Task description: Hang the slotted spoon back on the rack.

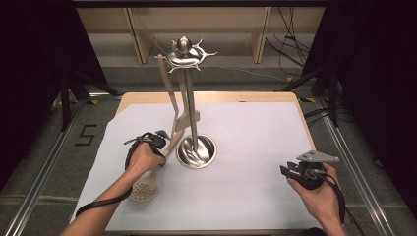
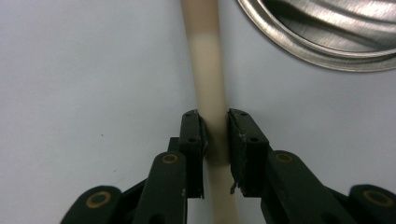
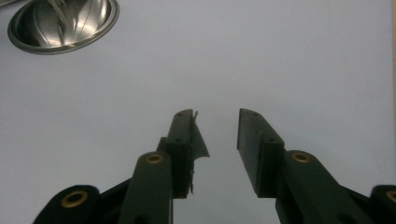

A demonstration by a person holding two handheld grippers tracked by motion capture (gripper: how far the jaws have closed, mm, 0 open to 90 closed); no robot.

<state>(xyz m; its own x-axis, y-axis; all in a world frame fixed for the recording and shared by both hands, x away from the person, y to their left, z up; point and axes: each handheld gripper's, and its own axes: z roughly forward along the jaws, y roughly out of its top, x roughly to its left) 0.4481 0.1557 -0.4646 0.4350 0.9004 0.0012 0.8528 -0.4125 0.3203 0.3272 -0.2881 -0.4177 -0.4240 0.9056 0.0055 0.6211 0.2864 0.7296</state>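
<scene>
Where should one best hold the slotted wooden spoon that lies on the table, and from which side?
Grip the slotted spoon on its straight handle, from above, with one jaw on each long edge. The handle is narrow and lies flat on the white sheet, while the round head is too wide. The left gripper is shut on the handle just so.

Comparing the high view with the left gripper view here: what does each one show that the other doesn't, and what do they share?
High view: the whole utensil stand with hooks on top and another beige utensil hanging, the slotted spoon head on the table, and the right gripper, jaws apart with nothing between them. Left gripper view: the left gripper pads against the beige handle. Shared: that handle, the stand's steel base and the white table cover.
</scene>
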